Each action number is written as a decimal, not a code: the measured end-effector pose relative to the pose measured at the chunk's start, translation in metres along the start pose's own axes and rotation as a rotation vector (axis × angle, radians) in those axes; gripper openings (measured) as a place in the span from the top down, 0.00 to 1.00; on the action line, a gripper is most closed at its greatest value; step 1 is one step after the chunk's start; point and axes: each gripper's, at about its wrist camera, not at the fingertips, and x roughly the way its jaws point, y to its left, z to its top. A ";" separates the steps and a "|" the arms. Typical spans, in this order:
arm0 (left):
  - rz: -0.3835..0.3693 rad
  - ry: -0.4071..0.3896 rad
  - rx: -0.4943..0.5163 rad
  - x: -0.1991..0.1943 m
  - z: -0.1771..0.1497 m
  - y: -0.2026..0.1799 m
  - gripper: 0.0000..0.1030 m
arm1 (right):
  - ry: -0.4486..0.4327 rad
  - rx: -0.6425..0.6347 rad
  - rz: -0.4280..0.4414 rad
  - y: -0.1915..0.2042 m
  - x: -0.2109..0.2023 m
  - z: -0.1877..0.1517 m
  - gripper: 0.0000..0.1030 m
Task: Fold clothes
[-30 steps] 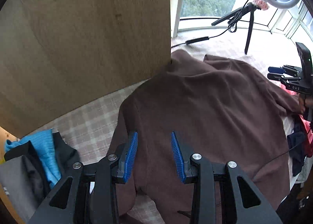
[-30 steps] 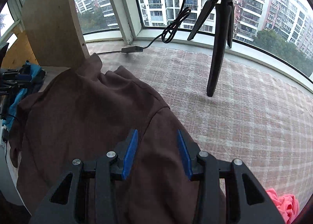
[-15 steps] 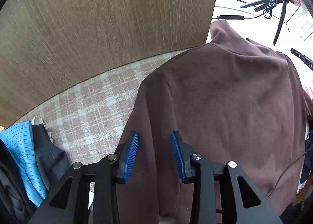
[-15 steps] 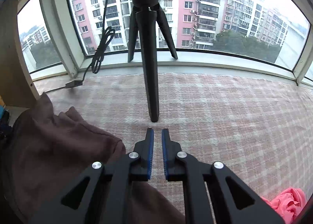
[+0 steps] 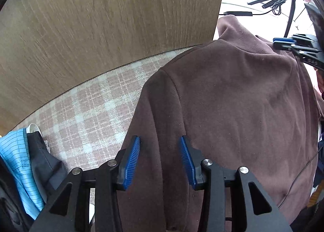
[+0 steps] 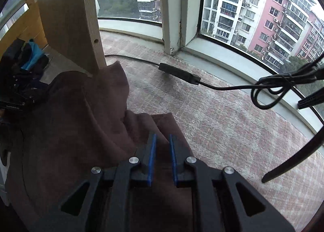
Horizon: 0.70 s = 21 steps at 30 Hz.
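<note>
Since 0.5 s ago the right gripper (image 6: 162, 156) has swung left and come down over the brown fleece garment (image 5: 232, 110); its blue pads, nearly shut then, now stand a narrow gap apart w/ a fold of brown fabric showing between them. Can't tell if they pinch it. Left gripper (image 5: 160, 159) has barely shifted, pads as wide as before.

Largest first: pink-and-white checked cloth surface (image 5: 91, 110) carries everything; it runs to the curved window sill in the right wrist view. Tan wood-grain panel (image 5: 111, 19) stands along its far edge on the left side. The brown fleece garment lies spread on the cloth, collar end bunched against the panel's corner (image 6: 113, 82), a flat folded edge nearer the right gripper.

Left gripper hovers wide open over the garment's left shoulder/sleeve seam, not closed on anything. Right gripper also shows in the left wrist view, at the garment's far right edge (image 5: 293, 44).

Smaller: pile of clothes incl. a light-blue striped shirt (image 5: 18, 161) and dark pieces at the cloth's left edge, apart from the garment. Black cable with an inline block (image 6: 179, 73) lies on the cloth near the sill. Black tripod leg (image 6: 293, 157) at right.
</note>
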 end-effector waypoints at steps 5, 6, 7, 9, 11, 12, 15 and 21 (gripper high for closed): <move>-0.026 -0.014 -0.018 0.000 -0.005 -0.004 0.57 | 0.032 -0.032 0.006 0.002 0.006 -0.002 0.93; -0.025 -0.014 -0.015 0.000 -0.005 -0.007 0.57 | 0.026 -0.023 0.011 0.000 0.003 -0.002 0.95; -0.023 -0.014 -0.012 0.000 -0.006 -0.010 0.57 | 0.009 -0.017 0.003 -0.002 -0.002 -0.002 0.95; -0.021 -0.013 -0.006 -0.001 -0.007 -0.016 0.57 | -0.038 0.002 -0.011 -0.006 -0.013 -0.002 0.96; -0.019 -0.013 -0.001 -0.001 -0.009 -0.022 0.57 | -0.047 0.000 0.015 -0.006 -0.018 -0.001 0.95; -0.020 -0.013 -0.001 -0.001 -0.009 -0.024 0.57 | -0.015 -0.004 0.018 -0.005 -0.015 0.000 0.93; -0.024 -0.011 -0.003 -0.002 -0.010 -0.033 0.57 | 0.042 -0.036 -0.010 0.001 -0.004 0.000 0.79; -0.012 -0.016 -0.001 -0.004 -0.011 -0.051 0.57 | -0.122 -0.002 -0.163 -0.009 -0.026 0.005 0.96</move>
